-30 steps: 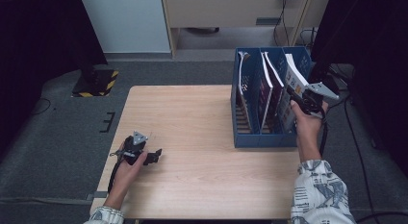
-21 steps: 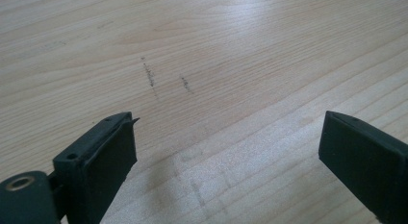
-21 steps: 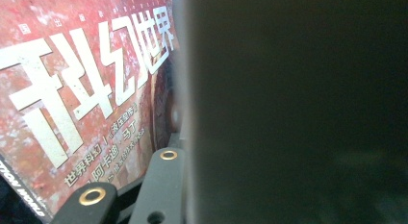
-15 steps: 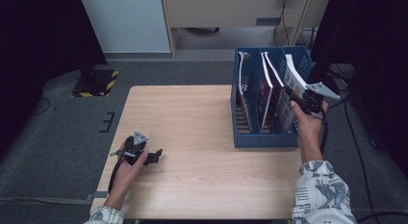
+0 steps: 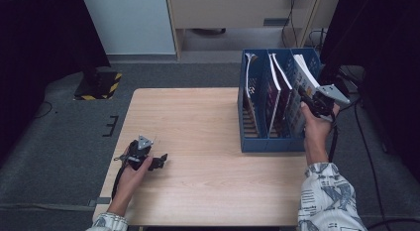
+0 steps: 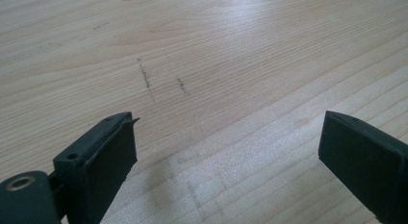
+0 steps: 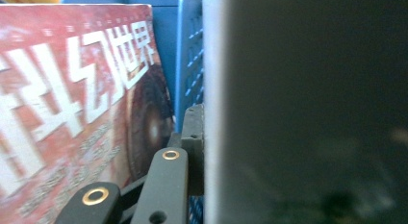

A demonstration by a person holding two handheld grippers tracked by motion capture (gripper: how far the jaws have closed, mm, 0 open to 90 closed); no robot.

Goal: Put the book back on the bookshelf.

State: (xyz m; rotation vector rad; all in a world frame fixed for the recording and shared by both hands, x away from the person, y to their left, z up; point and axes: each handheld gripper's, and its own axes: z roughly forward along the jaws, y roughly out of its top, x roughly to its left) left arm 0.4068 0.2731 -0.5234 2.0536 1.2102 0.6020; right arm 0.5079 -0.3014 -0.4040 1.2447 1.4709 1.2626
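- The wooden table (image 5: 208, 142) took up most of the high view, pale and bare across its middle, with a few faint scratch marks on the grain in the left gripper view.
- A blue file rack (image 5: 270, 142) stood on the table's far right part, split into upright compartments with magazines standing in them.
- The rightmost magazine (image 5: 303, 80) sat in the rack's right-hand compartment, leaning to the right, its white page edges uppermost; in the right gripper view it showed as a dark, blurred slab (image 7: 308, 108) with a pale edge, close to the lens.
- A red-covered magazine (image 7: 72, 99) with large white characters stood in the next compartment, behind a blue divider.
- The right gripper (image 5: 311, 99) was held at the rack's right side, up against the leaning magazine. One black jaw lay pressed flat on its pale edge and the other was hidden behind it; the jaws looked closed on that magazine.
- The left gripper (image 5: 159, 161) rested low over the table near its front left corner, well apart from the rack. Its jaws stood wide apart with only bare wood between them, holding nothing.
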